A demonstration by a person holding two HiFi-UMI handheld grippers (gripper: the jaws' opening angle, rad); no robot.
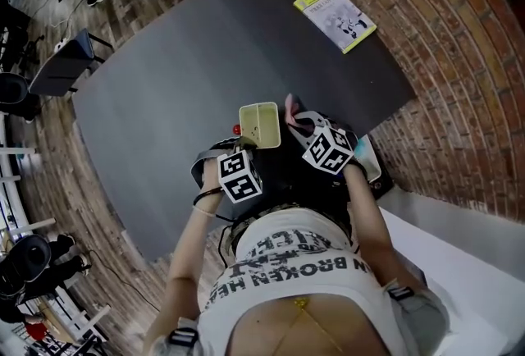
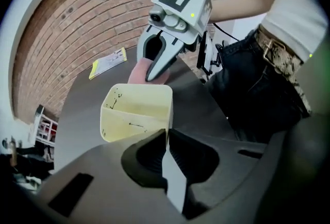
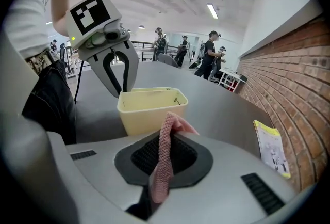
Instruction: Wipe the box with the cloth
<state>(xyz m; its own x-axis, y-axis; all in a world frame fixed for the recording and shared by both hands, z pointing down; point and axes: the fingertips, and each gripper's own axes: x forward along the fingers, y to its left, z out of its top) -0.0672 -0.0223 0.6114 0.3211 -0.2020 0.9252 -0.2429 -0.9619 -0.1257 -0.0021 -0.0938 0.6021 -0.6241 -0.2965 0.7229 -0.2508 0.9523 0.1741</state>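
Box [image 2: 136, 112], pale yellow and open-topped, stands on the dark table [image 1: 164, 84] directly ahead of both claws. The left gripper [image 2: 166, 139] has its jaws nearly together, pinching the box's near wall by a corner. The right gripper [image 3: 166, 138] grips the pink cloth [image 3: 161, 166] between its jaws, just short of the box's opposite side.

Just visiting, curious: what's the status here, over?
Left gripper shut on wall of yellow box. Right gripper shut on pink cloth, close beside box. Booklet far off, nothing between.

Yellow booklet [image 1: 335, 15] lies on dark table [image 1: 180, 84] near brick wall [image 1: 467, 59].
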